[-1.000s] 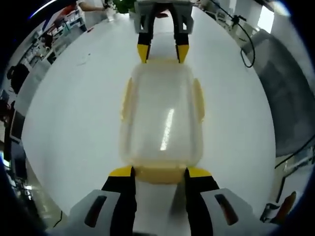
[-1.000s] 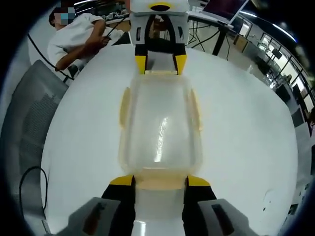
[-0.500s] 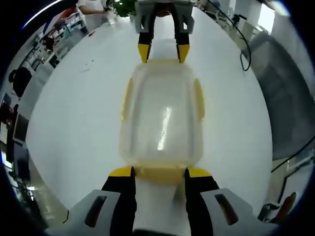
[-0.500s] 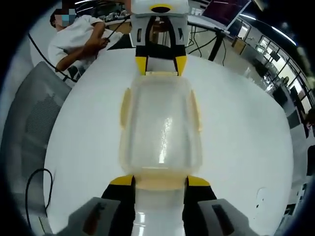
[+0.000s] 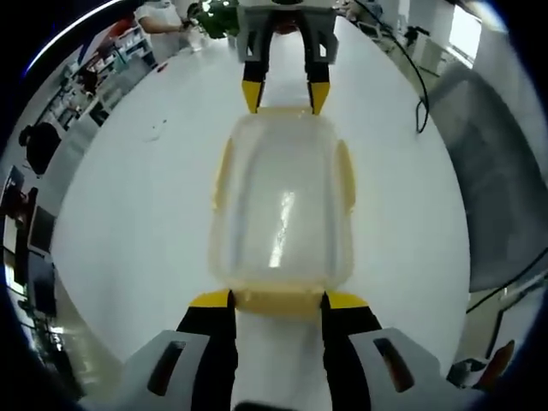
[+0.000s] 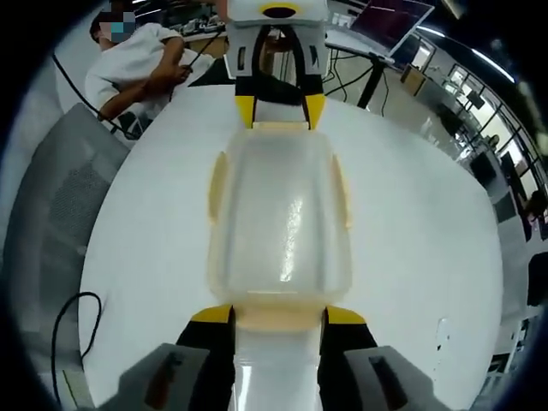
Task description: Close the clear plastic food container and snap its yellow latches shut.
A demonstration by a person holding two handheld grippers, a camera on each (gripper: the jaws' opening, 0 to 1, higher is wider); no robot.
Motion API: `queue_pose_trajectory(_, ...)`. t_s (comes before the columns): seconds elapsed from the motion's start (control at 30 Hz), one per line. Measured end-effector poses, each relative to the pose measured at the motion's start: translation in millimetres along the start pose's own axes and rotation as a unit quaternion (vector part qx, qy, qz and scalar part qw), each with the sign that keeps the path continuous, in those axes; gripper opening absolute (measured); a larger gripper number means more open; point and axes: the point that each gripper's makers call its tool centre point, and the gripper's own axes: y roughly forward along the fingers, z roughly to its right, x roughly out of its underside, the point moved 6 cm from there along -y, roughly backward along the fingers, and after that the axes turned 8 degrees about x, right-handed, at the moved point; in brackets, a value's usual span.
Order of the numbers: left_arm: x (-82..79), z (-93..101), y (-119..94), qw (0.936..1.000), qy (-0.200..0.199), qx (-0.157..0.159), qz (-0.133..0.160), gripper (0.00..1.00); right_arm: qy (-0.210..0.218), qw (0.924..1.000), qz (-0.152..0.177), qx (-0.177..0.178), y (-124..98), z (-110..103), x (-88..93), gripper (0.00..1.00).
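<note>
The clear plastic container (image 5: 282, 205) with its lid on lies lengthwise between my two grippers on a white table (image 5: 128, 214). Yellow side latches (image 5: 223, 175) run along both long edges. My left gripper (image 5: 278, 300) stands open, its yellow tips on either side of the near end latch (image 5: 278, 305). The right gripper (image 5: 284, 94) meets the far end the same way. In the right gripper view the container (image 6: 278, 214) reaches from my open right gripper (image 6: 278, 315) to the left gripper (image 6: 279, 110), and a pale end latch (image 6: 278, 318) sits between the right jaws.
A person in a white shirt (image 6: 141, 64) leans at the table's far edge. A grey chair (image 6: 51, 214) stands beside the table, with a black cable (image 6: 68, 317) below it. Another grey chair (image 5: 505, 171) and a cable (image 5: 419, 94) lie off the table's other side.
Both views have shifted a little against the room. The container stays framed the same way between the two grippers, and neither gripper's jaw spacing has changed.
</note>
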Motion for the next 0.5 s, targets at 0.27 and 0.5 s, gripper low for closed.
queue_pose_trajectory(0.27, -14.1, -1.3, -7, 0.9999, 0.008, -0.011, 0.007, 0.37, -0.002, 0.9999, -0.003, 0.01, -14, 5, 5.7, 0.36)
queue_pose_trajectory(0.5, -26.7, 0.4, -8, 0.9997, 0.01, -0.018, 0.01, 0.37, -0.004, 0.9998, -0.003, 0.021, -24, 5, 13.6, 0.36)
